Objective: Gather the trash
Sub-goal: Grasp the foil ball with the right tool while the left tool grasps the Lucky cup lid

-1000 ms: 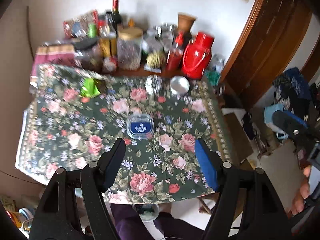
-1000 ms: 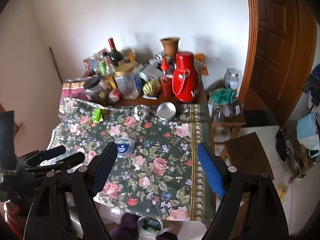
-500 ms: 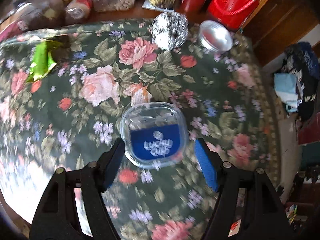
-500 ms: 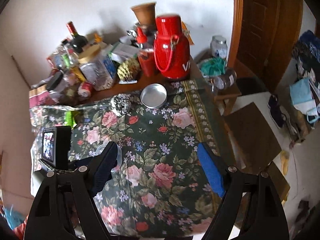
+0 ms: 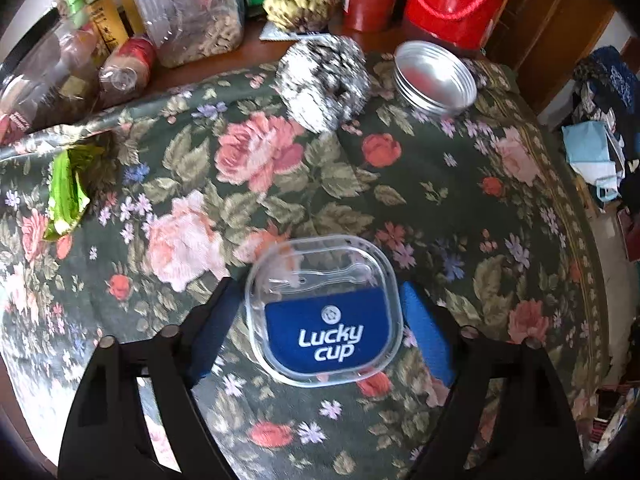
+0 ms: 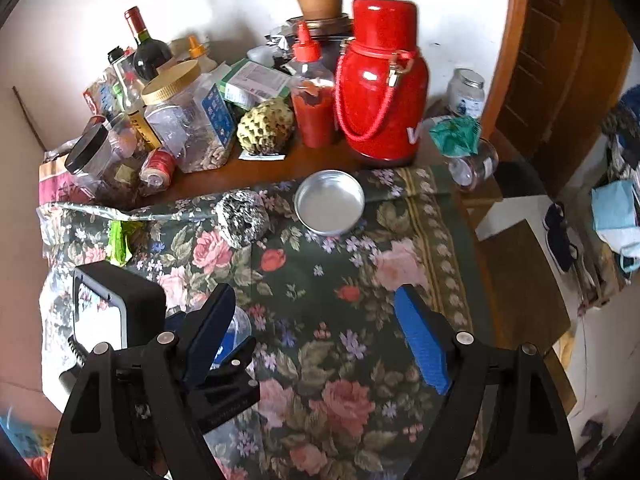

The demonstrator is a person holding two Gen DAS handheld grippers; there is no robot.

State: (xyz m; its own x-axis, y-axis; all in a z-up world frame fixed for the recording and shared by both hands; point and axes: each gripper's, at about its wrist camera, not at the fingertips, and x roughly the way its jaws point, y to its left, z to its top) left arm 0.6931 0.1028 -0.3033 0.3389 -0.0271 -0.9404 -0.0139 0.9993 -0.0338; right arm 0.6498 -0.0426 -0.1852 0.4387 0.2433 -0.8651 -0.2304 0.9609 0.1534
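While left gripper (image 5: 322,312) straddles clear Lucky Cup lid (image 5: 324,308) near table centre on floral cloth (image 5: 420,184), jaws opening, pads not pressing. Step: first pickup. Next: close squarely on lid rim, lift. Right gripper (image 6: 314,332) spread wide, empty, hovering right of it.

My right gripper (image 6: 316,336) is hovering over the floral-clothed desk (image 6: 320,280), fingers (image 6: 420,340) standing wide with nothing between them. My left gripper (image 6: 224,344) is straddling a clear cup (image 6: 236,326) beside it.
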